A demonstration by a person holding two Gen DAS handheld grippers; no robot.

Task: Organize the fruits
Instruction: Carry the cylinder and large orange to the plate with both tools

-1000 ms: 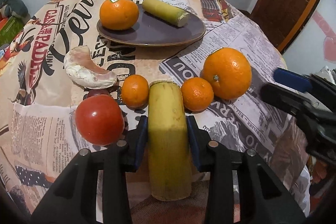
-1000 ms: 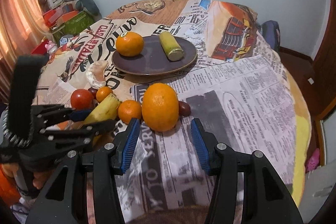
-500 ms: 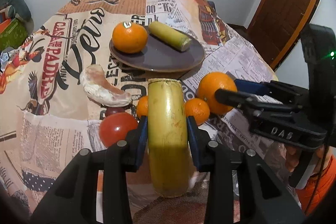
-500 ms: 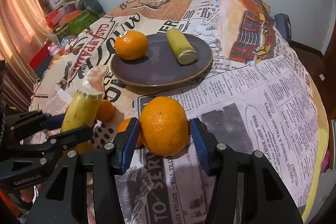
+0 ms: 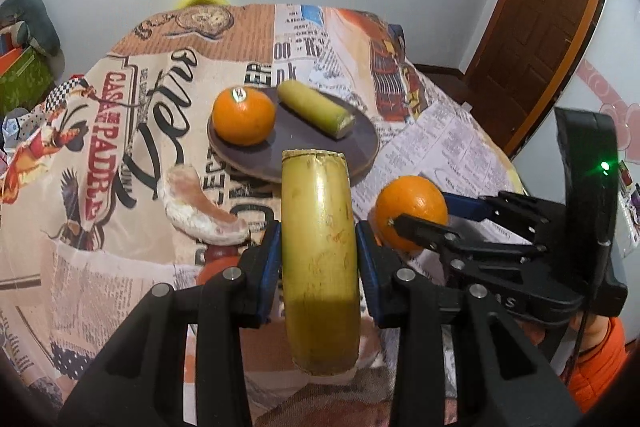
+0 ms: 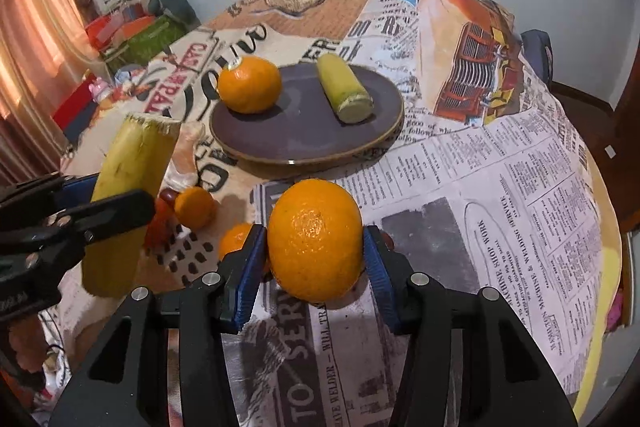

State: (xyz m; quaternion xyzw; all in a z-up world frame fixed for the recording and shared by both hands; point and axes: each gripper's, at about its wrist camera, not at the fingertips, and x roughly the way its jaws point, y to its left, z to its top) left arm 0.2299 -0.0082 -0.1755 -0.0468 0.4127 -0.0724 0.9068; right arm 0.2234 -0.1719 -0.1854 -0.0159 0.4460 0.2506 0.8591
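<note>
Left wrist view: the left gripper [image 5: 318, 251] is clenched on a cut banana piece [image 5: 319, 251], its blue pads pressing both sides, and the piece points away toward the far edge of the bench [image 5: 452, 131], which is covered by a newspaper-print cloth. Beyond the banana's cut end sits a dark plate [image 5: 360, 147] toward the far middle of the bench. It carries an orange with a sticker [image 5: 243, 115] on its left part and a greenish cut banana piece [image 5: 316, 108] on its right part, the two apart. Left of the held banana a peeled citrus segment [image 5: 200, 209] lies on the cloth, and a red fruit [image 5: 219, 255] shows partly behind the left finger. To the right, the right gripper [image 5: 416, 213] grasps a large orange [image 5: 412, 211].

Right wrist view: the right gripper [image 6: 316, 251] is closed on the large orange [image 6: 315, 239], both pads touching its sides, near the middle of the bench [image 6: 540, 211]. A small tangerine [image 6: 236, 243] sits just behind the left pad, and another small tangerine [image 6: 195, 207] lies further left, near a red fruit [image 6: 160, 223]. The left gripper [image 6: 92, 203], at the left edge, holds the cut banana piece [image 6: 128, 191], tilted. The plate [image 6: 304, 135] lies beyond, holding the stickered orange [image 6: 250, 90] and the greenish banana piece [image 6: 344, 93].
</note>
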